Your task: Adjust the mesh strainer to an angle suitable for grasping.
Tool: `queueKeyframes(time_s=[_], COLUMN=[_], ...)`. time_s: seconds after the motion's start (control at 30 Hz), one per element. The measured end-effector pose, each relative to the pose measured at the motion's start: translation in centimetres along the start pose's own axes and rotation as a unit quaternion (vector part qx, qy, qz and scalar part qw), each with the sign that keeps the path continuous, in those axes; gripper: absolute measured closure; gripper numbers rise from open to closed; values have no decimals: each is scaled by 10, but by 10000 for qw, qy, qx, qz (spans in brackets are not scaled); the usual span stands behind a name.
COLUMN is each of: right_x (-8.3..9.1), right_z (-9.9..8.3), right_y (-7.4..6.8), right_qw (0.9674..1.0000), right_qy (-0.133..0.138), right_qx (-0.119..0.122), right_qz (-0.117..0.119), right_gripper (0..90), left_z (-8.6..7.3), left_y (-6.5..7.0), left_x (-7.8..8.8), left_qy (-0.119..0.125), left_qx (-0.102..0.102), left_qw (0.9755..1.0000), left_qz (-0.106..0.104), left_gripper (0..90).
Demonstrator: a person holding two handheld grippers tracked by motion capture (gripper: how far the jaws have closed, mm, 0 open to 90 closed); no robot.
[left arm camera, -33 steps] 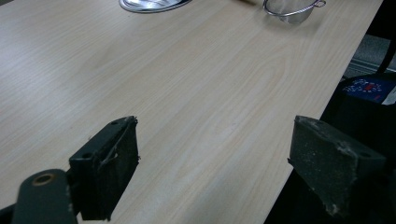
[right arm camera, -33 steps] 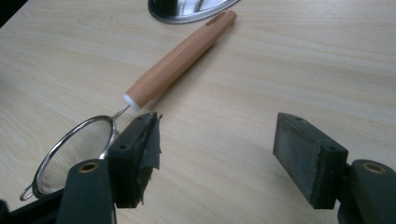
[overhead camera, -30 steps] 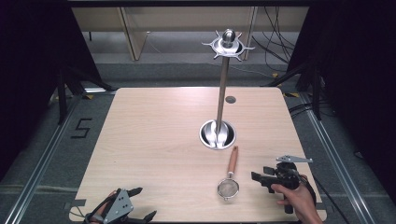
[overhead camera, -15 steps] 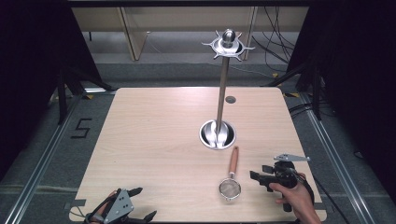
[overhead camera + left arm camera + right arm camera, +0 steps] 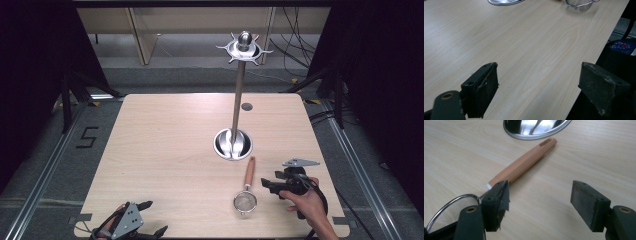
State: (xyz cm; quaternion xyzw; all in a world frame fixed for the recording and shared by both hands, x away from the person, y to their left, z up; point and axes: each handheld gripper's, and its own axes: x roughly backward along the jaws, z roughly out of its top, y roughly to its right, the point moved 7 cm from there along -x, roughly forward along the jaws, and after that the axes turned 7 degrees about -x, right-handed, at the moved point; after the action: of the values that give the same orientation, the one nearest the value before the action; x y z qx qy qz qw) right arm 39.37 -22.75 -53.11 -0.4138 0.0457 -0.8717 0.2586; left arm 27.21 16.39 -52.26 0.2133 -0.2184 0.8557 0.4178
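While both grippers stand open, the right gripper [image 5: 270, 185] nears a light, stiff strainer [image 5: 245, 201] by the tabletop's [image 5: 165, 145] near edge; its wooden handle [image 5: 524, 162] likely offers the surest hold, the left gripper [image 5: 150, 231] idle at the near-left corner.

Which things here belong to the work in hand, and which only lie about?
In the work:
- strainer with wooden handle, beside the open right gripper
- hanging stand, probably

Lying about:
- grey disc on the table
- left gripper, open, at the near edge
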Motion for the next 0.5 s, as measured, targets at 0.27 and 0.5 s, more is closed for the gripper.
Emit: queueKeyframes(time_s=[0.27, 0.5], right_x=[-20, -39], right_z=[13, 18], right_y=[-18, -34], right_qw=[9995, 9987], right_qy=[-246, -478], right_qx=[190, 198], right_qz=[-75, -20], right_gripper=[317, 316], left_z=[2, 1], left_y=[1, 1], left_x=[-1, 0], left_qy=[100, 44], left_qx=[69, 57], left_qw=[9999, 10000], left_qz=[6, -35], left_gripper=[150, 150])
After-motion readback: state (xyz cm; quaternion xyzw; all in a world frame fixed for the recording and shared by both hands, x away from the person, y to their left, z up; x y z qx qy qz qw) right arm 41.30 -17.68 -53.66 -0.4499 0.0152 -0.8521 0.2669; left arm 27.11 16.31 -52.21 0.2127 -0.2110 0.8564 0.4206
